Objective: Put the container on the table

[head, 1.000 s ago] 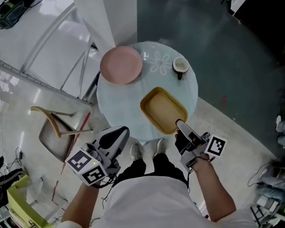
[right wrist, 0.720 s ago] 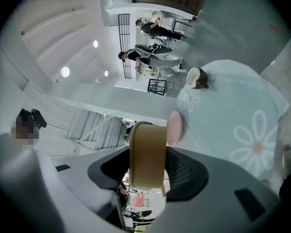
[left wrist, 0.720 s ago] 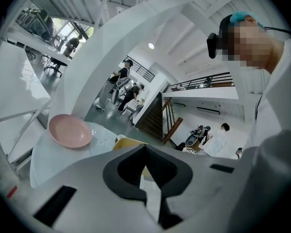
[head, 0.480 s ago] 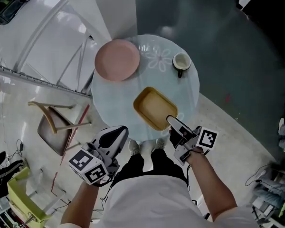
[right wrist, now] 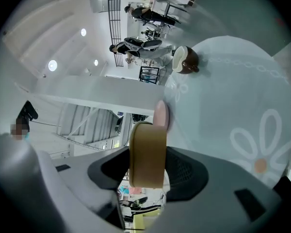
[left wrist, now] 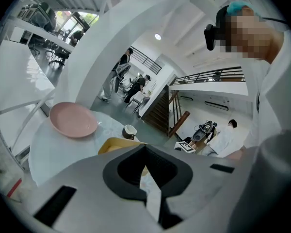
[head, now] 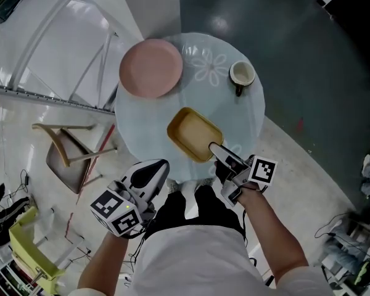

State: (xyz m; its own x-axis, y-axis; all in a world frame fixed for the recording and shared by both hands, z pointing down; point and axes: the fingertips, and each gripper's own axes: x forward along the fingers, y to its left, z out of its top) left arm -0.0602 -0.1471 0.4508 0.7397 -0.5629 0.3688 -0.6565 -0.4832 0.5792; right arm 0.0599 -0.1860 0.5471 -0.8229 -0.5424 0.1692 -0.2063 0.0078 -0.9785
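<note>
A shallow yellow rectangular container (head: pixel 194 134) hangs level over the front half of the round glass table (head: pixel 148 119); whether it touches the top I cannot tell. My right gripper (head: pixel 217 151) is shut on its near right rim. In the right gripper view the container's wall (right wrist: pixel 147 149) stands edge-on, clamped between the dark pads of the right gripper (right wrist: pixel 147 166). My left gripper (head: pixel 160 165) hovers beside the table's front left edge, below the container, shut and holding nothing. In the left gripper view the tips of the left gripper (left wrist: pixel 145 147) meet, with the container (left wrist: pixel 117 143) beyond them.
A pink plate (head: pixel 151 68) sits at the table's far left and a white-and-brown cup (head: pixel 241 74) at its far right. A wooden chair (head: pixel 71 156) stands on the floor to the left. White railings (head: pixel 49 60) run behind it. My shoes (head: pixel 188 193) are under the table's near edge.
The right gripper and the yellow container have sunk toward the table top and shifted a little left. The left gripper has dropped slightly and stays shut.
</note>
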